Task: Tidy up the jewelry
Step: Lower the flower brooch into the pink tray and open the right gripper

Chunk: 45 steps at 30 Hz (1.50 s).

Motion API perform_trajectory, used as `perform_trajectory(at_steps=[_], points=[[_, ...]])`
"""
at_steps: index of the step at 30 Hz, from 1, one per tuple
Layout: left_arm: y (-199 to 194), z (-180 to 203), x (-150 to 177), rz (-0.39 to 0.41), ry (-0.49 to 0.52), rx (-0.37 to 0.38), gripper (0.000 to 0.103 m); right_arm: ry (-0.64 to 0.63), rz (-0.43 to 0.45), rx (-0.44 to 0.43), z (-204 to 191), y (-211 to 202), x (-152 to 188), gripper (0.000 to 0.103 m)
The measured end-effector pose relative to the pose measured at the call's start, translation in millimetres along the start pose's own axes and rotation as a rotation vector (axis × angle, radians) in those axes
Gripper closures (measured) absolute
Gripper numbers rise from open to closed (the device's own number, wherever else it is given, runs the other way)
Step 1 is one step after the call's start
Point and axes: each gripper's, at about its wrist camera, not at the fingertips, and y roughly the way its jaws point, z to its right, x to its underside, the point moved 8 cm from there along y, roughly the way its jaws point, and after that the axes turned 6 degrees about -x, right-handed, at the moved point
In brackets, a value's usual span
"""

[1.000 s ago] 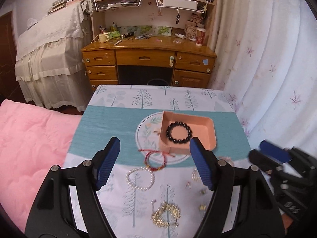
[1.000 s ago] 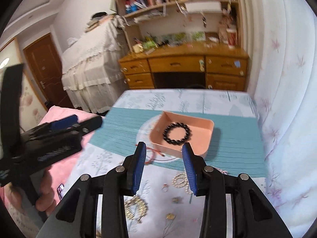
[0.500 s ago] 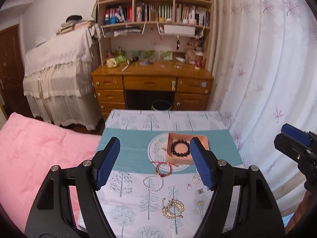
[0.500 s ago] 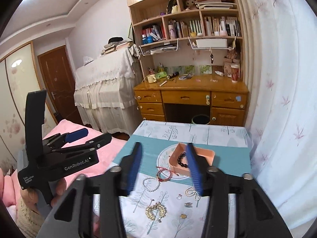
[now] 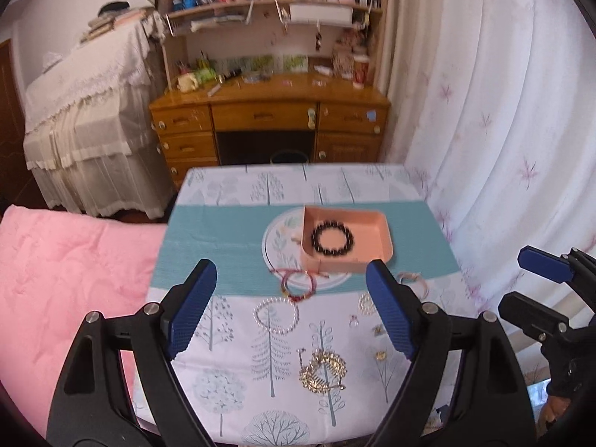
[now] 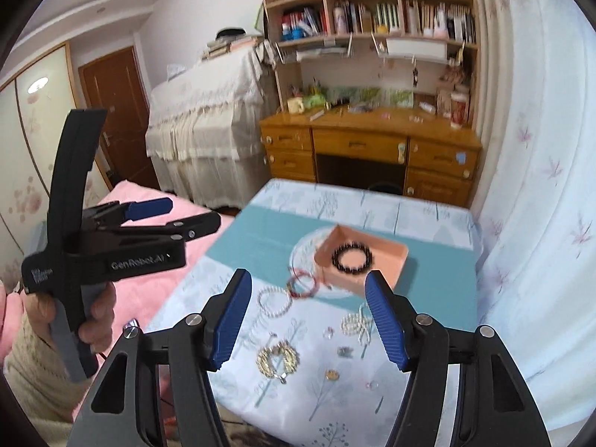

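The left gripper hangs above the near part of the table, jaws opening with nothing between them. Left to right on the tree-print cloth lie a white pearl bracelet, a red cord bracelet just beyond it, and a tangled gold chain nearer. Farther off, the pink tray sits with its long axis running left to right, and a dark bead bracelet lies flat inside. Small gold pieces on the right are blurred and partly hidden by a blue pad. The right gripper is likewise opening and empty, above a loose pearl strand.
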Motion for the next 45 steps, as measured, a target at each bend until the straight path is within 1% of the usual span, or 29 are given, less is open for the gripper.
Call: perform_trajectory(at_steps=[4,6,7,11,13,15,18,21,25,26,29,31,35,38,40,42,44,45], points=[[39,8,13,-0.036,0.016,0.007,0.022,0.023,-0.073,-0.006,33,37,30,0.038],[59,9,20,-0.057,0.017,0.001,0.022,0.023,-0.1,0.012,53,62,43,0.039],[71,10,26,-0.08,0.016,0.009,0.022,0.028,-0.114,0.022,64,75,49,0.039],[117,6,47,-0.16,-0.005,0.04,0.022,0.093,-0.18,0.004,108,137,66,0.049],[141,4,60,-0.204,-0.007,0.034,0.024,0.129,-0.223,0.012,132,164,77,0.057],[167,-1,74,-0.252,-0.008,0.028,0.027,0.152,-0.265,0.034,154,191,85,0.062],[200,-6,96,-0.333,-0.005,0.037,0.033,0.181,-0.331,0.043,177,228,97,0.064],[224,-6,114,-0.39,0.03,0.046,0.036,0.192,-0.41,0.053,200,268,117,0.067],[249,-1,135,-0.44,0.091,0.037,0.036,0.197,-0.499,0.077,222,309,141,0.067],[257,1,143,-0.463,0.101,0.038,0.036,0.199,-0.519,0.082,227,321,146,0.067],[269,8,155,-0.494,0.121,0.044,0.038,0.204,-0.555,0.081,234,336,156,0.067],[273,15,159,-0.503,0.134,0.048,0.043,0.197,-0.571,0.089,238,344,160,0.067],[281,29,165,-0.519,0.167,0.056,0.047,0.198,-0.592,0.084,240,353,164,0.067],[289,35,167,-0.532,0.184,0.029,0.053,0.228,-0.579,0.078,242,358,162,0.067],[292,36,167,-0.537,0.17,0.03,0.057,0.263,-0.56,0.074,246,362,158,0.067],[296,37,165,-0.549,0.151,0.031,0.059,0.308,-0.546,0.067,251,369,153,0.068],[298,37,164,-0.563,0.132,0.033,0.059,0.346,-0.546,0.07,255,376,149,0.074],[298,37,164,-0.57,0.129,0.029,0.06,0.351,-0.551,0.072,256,380,149,0.082]])
